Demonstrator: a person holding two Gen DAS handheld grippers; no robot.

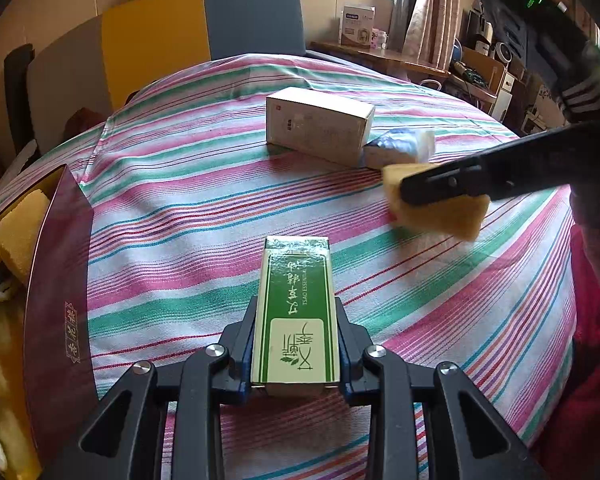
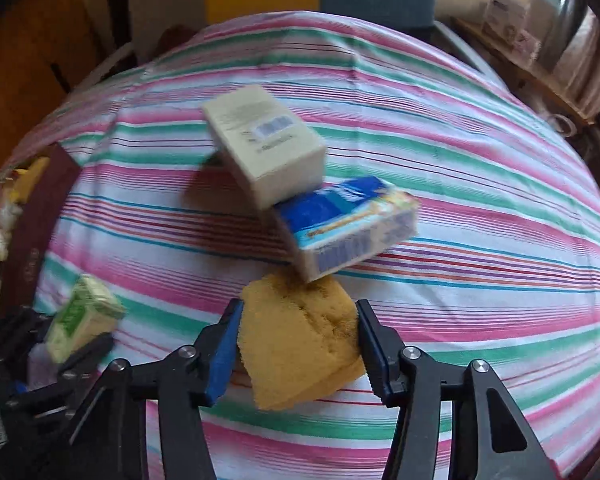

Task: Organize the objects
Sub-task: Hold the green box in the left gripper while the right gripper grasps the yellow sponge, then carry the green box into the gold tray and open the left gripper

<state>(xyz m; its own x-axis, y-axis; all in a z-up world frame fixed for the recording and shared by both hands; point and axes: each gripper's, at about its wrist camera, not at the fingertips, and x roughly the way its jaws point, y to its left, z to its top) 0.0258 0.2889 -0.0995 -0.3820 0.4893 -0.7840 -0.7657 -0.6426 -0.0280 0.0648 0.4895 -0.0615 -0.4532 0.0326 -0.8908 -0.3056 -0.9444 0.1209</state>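
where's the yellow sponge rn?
The yellow sponge sits between the right tongs, pads pressing its sides, low centre in the right wrist view, on the striped tablecloth just in front of the blue tissue pack.

Sitting on the counter [image 1: 220, 208]: carton [image 1: 318, 124] toward the far side, tissue pack [image 1: 400, 146] touching its right end. Lying just in front of the pack, a sponge [image 2: 300, 340]; resting at the left edge, a tray [image 1: 56, 280]. Standing nearer than all these, a slim box [image 1: 296, 312].
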